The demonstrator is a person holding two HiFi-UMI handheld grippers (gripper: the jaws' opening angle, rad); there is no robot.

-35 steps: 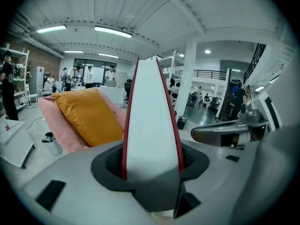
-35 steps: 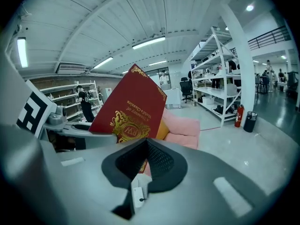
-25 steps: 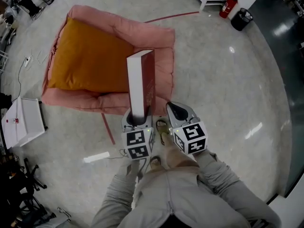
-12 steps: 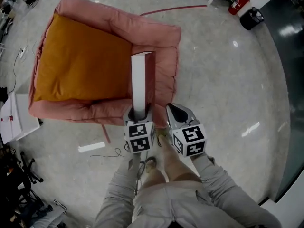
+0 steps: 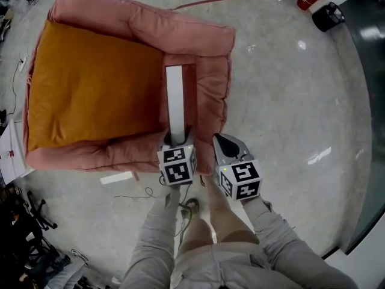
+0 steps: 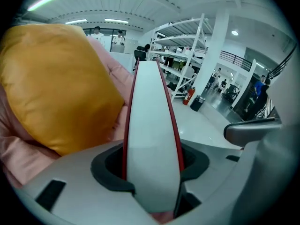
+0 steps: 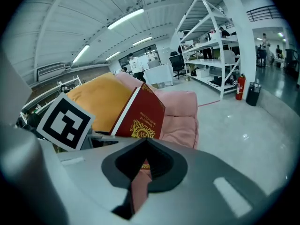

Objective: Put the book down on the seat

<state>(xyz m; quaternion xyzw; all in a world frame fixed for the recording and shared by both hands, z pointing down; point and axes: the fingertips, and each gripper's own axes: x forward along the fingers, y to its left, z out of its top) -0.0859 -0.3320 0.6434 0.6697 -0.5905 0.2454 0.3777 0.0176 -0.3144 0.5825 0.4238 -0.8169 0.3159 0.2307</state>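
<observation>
Status: the left gripper is clamped on the lower end of the book, jaws wide around its thickness. The book stands upright, white page edge towards the head camera and red covers on either side. It hangs over the right side of the seat, where the orange cushion meets the pink right arm, close to the edge nearest the person. It is not yet set down. The right gripper is just beside it with its jaws pressed together on nothing.

Risks, as judged:
- The grip is at one end only, so the tall book can lever and swing or slip in the pads when tipped towards flat.
- The book sits near the seat's right edge. Lowered straight down, it may land on the padded arm and slide off to the floor, not onto the cushion.
- The cushion looks soft. Released upright, the book probably topples, so it likely needs laying flat and further left.
- The right gripper is close enough to knock the cover.

Not readable:
- Height of the book above the cushion cannot be told from the steep head view.
- The depth of the book inside the left jaws is hidden by the gripper body.
- The gold crest shows in the right gripper view, but the lettering is too small to read.
</observation>
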